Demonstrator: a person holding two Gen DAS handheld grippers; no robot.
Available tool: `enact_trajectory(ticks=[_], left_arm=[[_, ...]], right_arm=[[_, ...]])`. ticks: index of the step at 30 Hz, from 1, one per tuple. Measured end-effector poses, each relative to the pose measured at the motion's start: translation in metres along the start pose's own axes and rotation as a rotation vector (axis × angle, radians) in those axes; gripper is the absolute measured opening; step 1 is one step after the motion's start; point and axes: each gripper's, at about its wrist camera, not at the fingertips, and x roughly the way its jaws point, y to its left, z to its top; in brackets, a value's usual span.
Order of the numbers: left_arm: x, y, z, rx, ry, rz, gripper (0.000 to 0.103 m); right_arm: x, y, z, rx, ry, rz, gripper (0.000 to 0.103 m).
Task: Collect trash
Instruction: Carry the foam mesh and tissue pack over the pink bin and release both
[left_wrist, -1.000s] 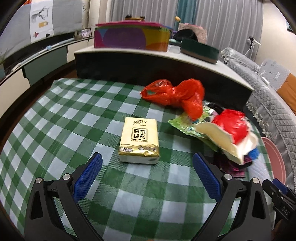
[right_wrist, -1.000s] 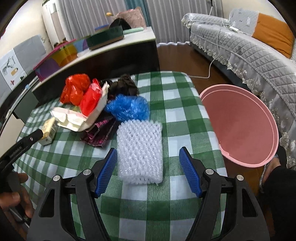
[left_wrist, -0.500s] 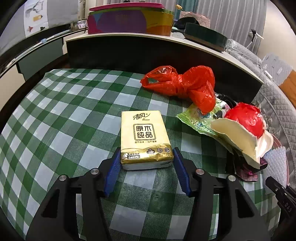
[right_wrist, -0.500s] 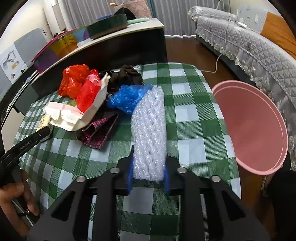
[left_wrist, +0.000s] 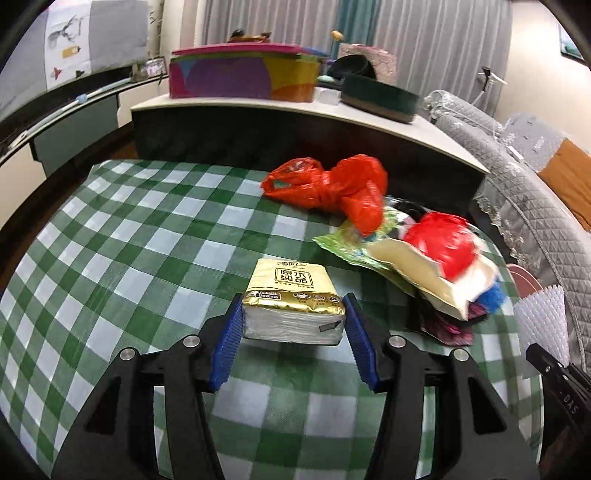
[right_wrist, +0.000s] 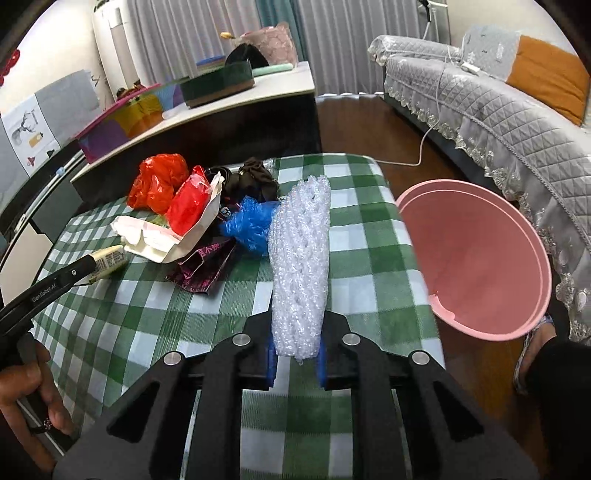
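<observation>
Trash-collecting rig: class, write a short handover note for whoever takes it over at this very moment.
Left claw: shut on the tissue pack, lifted.
Right claw: closing on the white foam net, pinched between its pads.
Pink bin: beside the table, right of it in the right wrist view; nothing visible inside.
Left on table: red bags, white paper box, blue bag, dark wrappers.
Next: probably drop both held items into the bin.

In the left wrist view the trash heap (left_wrist: 432, 258) at two o'clock is motion-blurred; its lower dark wrappers cannot be told apart. The pink bin (left_wrist: 524, 284) shows only a sliver at three o'clock. In the right wrist view the foam net (right_wrist: 301, 266) hides the fingertips
</observation>
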Motion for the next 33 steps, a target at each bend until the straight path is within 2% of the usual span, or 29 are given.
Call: enact_trajectory(ticks=[15, 27, 33], left_arm=[[-0.052, -0.057, -0.005, 0.104, -0.112, -0.086, 0.052], [-0.082, -0.082, -0.006, 0.149, -0.180, -0.130, 0.052], [-0.091, -0.099, -0.006, 0.183, -0.195, -0.177, 0.052]], right_arm=[[-0.059, -0.057, -0.008, 0.053, -0.127, -0.076, 0.016], [-0.080, -0.087, 0.000, 0.117, -0.181, -0.106, 0.016], [-0.086, -0.102, 0.005, 0.143, -0.202, -0.129, 0.016]])
